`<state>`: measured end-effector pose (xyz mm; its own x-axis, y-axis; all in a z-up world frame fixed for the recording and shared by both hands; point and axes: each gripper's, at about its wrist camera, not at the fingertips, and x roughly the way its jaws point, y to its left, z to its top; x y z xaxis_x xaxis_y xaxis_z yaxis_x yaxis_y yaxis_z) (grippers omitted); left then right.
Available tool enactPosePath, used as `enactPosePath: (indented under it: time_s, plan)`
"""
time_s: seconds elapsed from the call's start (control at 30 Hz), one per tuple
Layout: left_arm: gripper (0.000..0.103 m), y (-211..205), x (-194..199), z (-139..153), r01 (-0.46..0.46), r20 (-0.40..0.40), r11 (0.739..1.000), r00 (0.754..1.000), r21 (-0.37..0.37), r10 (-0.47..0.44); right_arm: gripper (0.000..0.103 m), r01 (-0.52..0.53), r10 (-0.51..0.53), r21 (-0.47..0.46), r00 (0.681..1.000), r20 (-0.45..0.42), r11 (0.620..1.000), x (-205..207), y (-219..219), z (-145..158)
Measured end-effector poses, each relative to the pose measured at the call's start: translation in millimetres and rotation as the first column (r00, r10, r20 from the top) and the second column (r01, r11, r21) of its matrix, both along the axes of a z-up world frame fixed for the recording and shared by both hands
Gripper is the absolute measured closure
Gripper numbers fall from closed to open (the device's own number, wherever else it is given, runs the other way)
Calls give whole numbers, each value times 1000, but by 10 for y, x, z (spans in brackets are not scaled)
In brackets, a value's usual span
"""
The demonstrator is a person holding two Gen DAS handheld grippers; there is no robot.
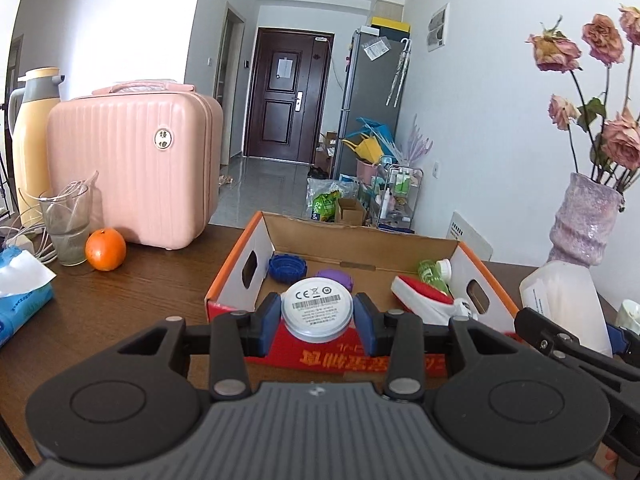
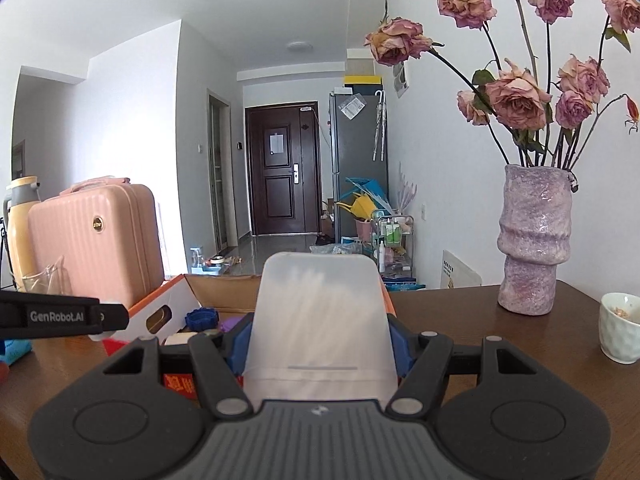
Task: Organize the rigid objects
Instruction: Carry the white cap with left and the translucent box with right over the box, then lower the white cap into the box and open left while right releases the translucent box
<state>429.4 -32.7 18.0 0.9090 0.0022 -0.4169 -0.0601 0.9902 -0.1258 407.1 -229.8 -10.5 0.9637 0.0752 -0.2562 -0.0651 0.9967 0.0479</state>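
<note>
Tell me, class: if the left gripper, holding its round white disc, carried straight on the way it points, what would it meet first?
Probably the cardboard box. The left gripper, shut on the round white disc, points slightly down over its near edge, toward the purple cap inside. Depth is uncertain.

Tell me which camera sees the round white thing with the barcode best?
The left wrist view. The round white disc sits pinched in the left gripper, its printed label facing the camera. The right wrist view doesn't show it; a frosted plastic box in the right gripper fills the middle.
</note>
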Motion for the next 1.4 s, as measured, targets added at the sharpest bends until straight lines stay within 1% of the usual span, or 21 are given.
enactPosePath:
  time_s: [0.33,0.8,1.07,1.23,1.4]
  plan:
    - [62,-4,390,30,-20,14,1000,1000,-6,20,38,1,-1,16,1000,9,1000,400,41,17]
    - [62,-4,980,-37,-50,-5,998,999,25,50,38,-2,2,6,1000,3,1000,987,116,-12]
    - [62,29,1257,-127,-65,-28,997,997,48,66,38,4,-5,-12,1000,-20,1000,1203,160,-79]
    - [62,19,1409,-200,-66,-44,995,997,77,69,38,2,-3,-24,999,-41,1000,1335,175,-130]
    - [62,23,1510,-271,-58,-69,994,996,90,64,38,1,-3,-30,998,-66,1000,1383,188,-184]
